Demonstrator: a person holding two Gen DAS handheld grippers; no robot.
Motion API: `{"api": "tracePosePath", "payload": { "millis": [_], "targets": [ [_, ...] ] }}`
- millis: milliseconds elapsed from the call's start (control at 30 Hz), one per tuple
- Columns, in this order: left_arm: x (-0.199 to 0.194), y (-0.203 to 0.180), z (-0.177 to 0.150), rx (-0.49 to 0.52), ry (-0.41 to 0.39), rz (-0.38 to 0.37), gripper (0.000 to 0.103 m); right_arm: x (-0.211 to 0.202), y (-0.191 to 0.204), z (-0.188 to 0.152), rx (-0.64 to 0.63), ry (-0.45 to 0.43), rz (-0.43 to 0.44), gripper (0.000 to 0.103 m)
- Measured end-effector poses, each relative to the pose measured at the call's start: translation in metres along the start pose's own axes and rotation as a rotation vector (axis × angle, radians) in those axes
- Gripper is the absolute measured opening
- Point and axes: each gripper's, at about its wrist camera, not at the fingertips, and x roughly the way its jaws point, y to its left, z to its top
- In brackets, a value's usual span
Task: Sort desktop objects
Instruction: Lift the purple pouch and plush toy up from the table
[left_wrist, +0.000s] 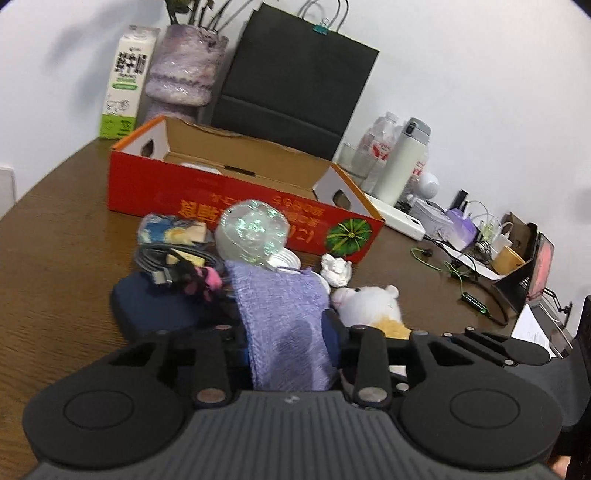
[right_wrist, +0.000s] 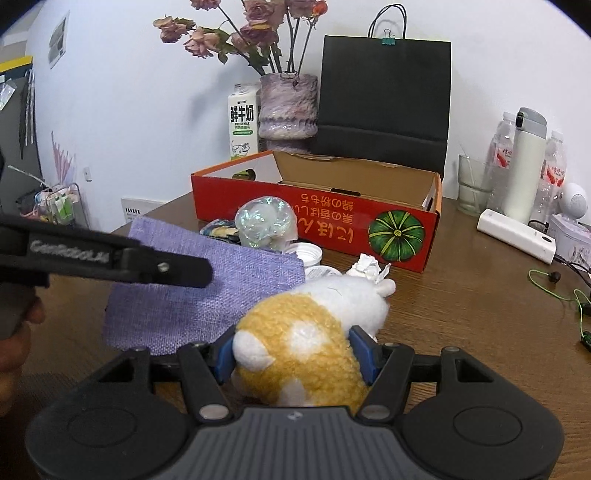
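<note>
My left gripper (left_wrist: 286, 332) is shut on a purple woven cloth (left_wrist: 284, 317), which hangs over its fingers; the cloth also shows in the right wrist view (right_wrist: 199, 295). My right gripper (right_wrist: 295, 350) is shut on a white and orange plush toy (right_wrist: 306, 332), its blue pads pressing both sides; the toy also shows in the left wrist view (left_wrist: 373, 306). An open red cardboard box (left_wrist: 236, 199) (right_wrist: 332, 218) stands behind the pile. In the pile lie a clear crinkled plastic ball (left_wrist: 251, 232) (right_wrist: 266, 221), a crumpled paper (left_wrist: 336, 269) (right_wrist: 369, 267), a black cable coil (left_wrist: 170, 258) and a dark blue pouch (left_wrist: 155, 306).
A milk carton (right_wrist: 242, 122), a vase of dried flowers (right_wrist: 288, 107) and a black paper bag (right_wrist: 384, 99) stand behind the box. To the right are bottles, a white thermos (right_wrist: 524, 166), a glass (right_wrist: 472, 188), a power bank (right_wrist: 517, 240) and green cables (right_wrist: 565, 291). The table is brown wood (right_wrist: 461, 314).
</note>
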Motion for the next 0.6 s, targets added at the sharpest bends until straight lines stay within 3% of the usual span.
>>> {"api": "tracePosePath", "payload": {
  "millis": [233,600],
  "targets": [
    [0.0101,-0.0005,-0.0074,-0.005,0.028,0.021,0.008,0.0011,0.0001,-0.0004,-0.004,-0.006,0.0,0.062],
    [0.0099,-0.0018,-0.0092,0.0,0.019,0.035,0.004,0.0004,0.0008,-0.0026,-0.001,-0.015,0.005,0.062]
  ]
}}
